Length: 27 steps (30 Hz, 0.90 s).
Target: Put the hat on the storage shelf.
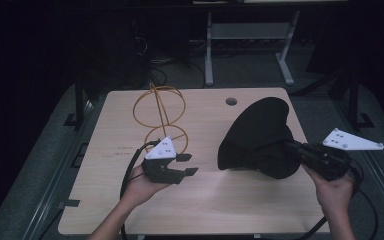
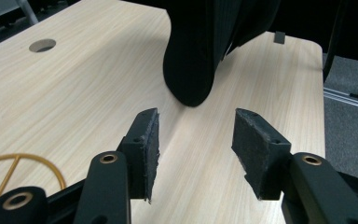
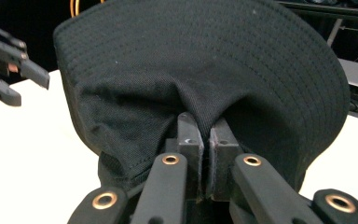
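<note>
Two tools at work: right tool clenched on black cap, lifted with brim tilted over tabletop. Left tool released, nothing between jaws, cap ahead and toward right hand, crown hanging just beyond. Wire stand behind left tool.

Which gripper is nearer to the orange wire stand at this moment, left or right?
Left. The left gripper hangs just in front of the orange wire stand, jaws open. The right gripper is far across the table, shut on the black cap.
</note>
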### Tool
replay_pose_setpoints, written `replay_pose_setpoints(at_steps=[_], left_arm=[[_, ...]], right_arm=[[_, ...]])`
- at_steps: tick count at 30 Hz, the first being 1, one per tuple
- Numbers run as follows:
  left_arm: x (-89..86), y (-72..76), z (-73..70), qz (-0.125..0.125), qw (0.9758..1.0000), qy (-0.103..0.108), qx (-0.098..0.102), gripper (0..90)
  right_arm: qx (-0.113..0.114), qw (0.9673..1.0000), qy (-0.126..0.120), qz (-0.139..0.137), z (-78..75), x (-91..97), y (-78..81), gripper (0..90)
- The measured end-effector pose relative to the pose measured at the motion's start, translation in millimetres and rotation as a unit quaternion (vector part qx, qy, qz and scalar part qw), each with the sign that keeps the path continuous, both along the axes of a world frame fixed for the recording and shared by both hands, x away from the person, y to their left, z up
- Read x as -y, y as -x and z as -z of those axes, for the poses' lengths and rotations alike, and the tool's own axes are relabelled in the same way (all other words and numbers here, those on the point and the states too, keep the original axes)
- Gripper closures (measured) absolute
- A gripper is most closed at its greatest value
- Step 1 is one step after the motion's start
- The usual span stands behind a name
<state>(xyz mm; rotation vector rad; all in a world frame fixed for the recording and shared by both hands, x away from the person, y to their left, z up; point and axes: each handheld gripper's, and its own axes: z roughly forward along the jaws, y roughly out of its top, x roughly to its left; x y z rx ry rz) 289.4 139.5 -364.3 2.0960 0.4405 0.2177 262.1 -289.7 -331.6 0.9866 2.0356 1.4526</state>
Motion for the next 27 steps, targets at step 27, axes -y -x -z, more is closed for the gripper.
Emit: replay_pose_setpoints(at_steps=[27], left_arm=[[-17.5, 9.7, 37.7, -0.005, 1.0000, 0.006, 0.002, 44.7]], right_arm=[[-0.006, 0.9990, -0.010, -0.044, -49.9, -36.0, -42.2, 86.0]])
